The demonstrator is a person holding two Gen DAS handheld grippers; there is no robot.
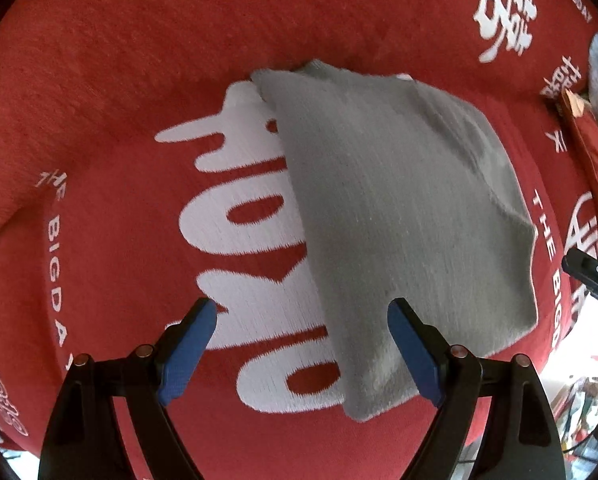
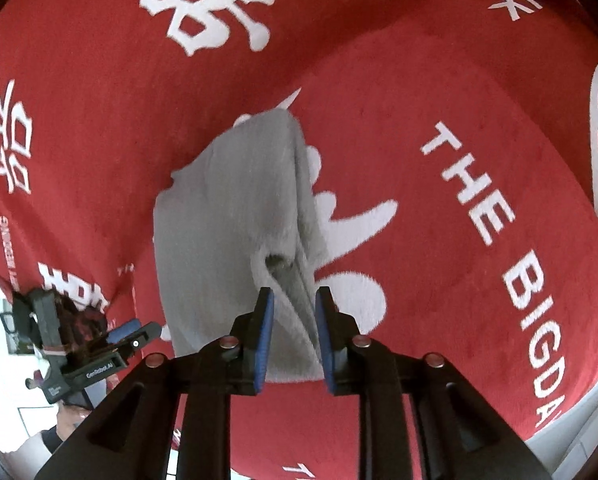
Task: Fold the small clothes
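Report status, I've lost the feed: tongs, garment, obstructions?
Left tongs open, empty. Right tongs parted, grey garment fold between, not pinched. Garment folded on red blanket. Nothing in the way.

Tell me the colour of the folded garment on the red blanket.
Plain grey garment; it shows best in the left wrist view.

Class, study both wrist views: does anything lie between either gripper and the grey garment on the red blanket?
Nothing visible does. The left gripper stands open right over the grey garment, and the right gripper has a raised fold between its pads. Only the red blanket lies around.
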